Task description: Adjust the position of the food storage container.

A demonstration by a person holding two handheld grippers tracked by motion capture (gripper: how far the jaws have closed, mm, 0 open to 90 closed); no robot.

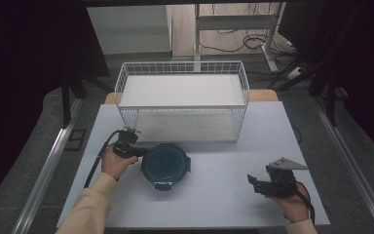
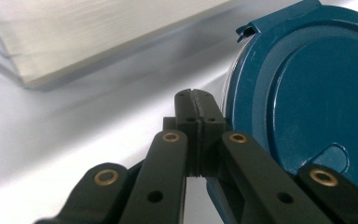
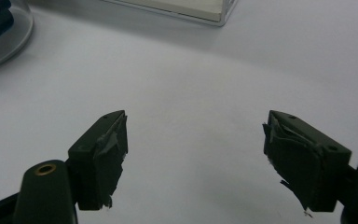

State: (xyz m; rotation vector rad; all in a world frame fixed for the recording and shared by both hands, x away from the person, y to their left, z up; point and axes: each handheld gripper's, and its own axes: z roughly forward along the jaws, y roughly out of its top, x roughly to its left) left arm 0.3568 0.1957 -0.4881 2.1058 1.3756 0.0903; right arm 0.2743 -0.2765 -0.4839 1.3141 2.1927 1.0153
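1. Round blue-lidded container (image 1: 166, 165) sits centre frame (no long axis), one latch tab pointing toward the bottom edge
2. Left gripper (image 1: 135, 149), jaws pressed together, touches its left rim
3. Right gripper (image 1: 253, 184) gapes wide, lower right, gripping nothing

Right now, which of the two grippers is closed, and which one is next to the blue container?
The left gripper: its jaws are pressed together beside the round blue lidded container. The right gripper is open over bare table, away from it.
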